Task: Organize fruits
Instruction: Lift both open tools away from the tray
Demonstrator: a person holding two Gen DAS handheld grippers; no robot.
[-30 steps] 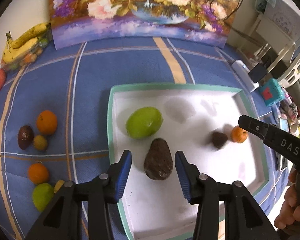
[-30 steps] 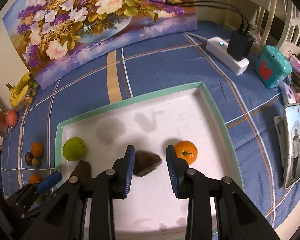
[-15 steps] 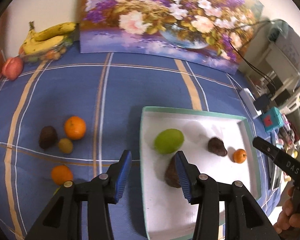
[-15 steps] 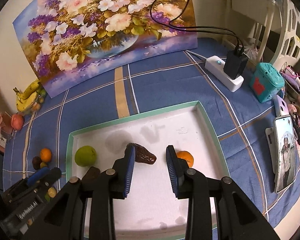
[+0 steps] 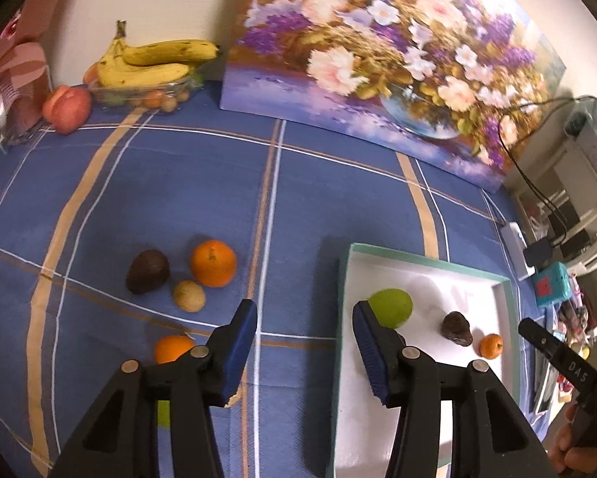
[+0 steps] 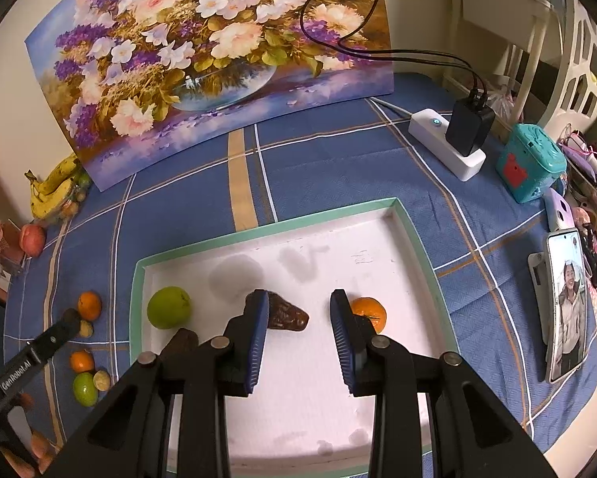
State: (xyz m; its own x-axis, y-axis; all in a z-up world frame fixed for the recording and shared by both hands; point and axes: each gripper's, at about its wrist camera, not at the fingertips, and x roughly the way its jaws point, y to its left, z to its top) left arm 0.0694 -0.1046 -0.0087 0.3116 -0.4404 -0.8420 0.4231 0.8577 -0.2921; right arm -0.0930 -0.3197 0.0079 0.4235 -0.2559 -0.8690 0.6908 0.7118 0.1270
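A white tray with a green rim [image 6: 266,231] [image 5: 417,257] lies on the blue cloth. In it are a green apple [image 6: 168,307] [image 5: 392,306], a dark avocado [image 6: 183,340], a brown wrinkled fruit [image 6: 288,316] [image 5: 457,328] and a small orange [image 6: 370,312] [image 5: 491,345]. Left of the tray on the cloth lie a dark avocado [image 5: 147,271], an orange [image 5: 213,263], a small brownish fruit [image 5: 189,295], another orange [image 5: 173,348] and a green fruit [image 6: 85,388]. My left gripper [image 5: 304,338] is open and empty above the tray's left edge. My right gripper [image 6: 298,332] is open and empty above the tray.
Bananas on a clear fruit box [image 5: 155,63] and a peach [image 5: 66,108] sit at the back left. A flower painting [image 6: 218,51] leans on the wall. A power strip with charger [image 6: 453,139], a teal box [image 6: 531,167] and a phone [image 6: 567,302] lie at the right.
My left gripper has swung left and back from the avocado in the tray, now looking at the loose fruit on the cloth. My right gripper has pulled back and up a little.
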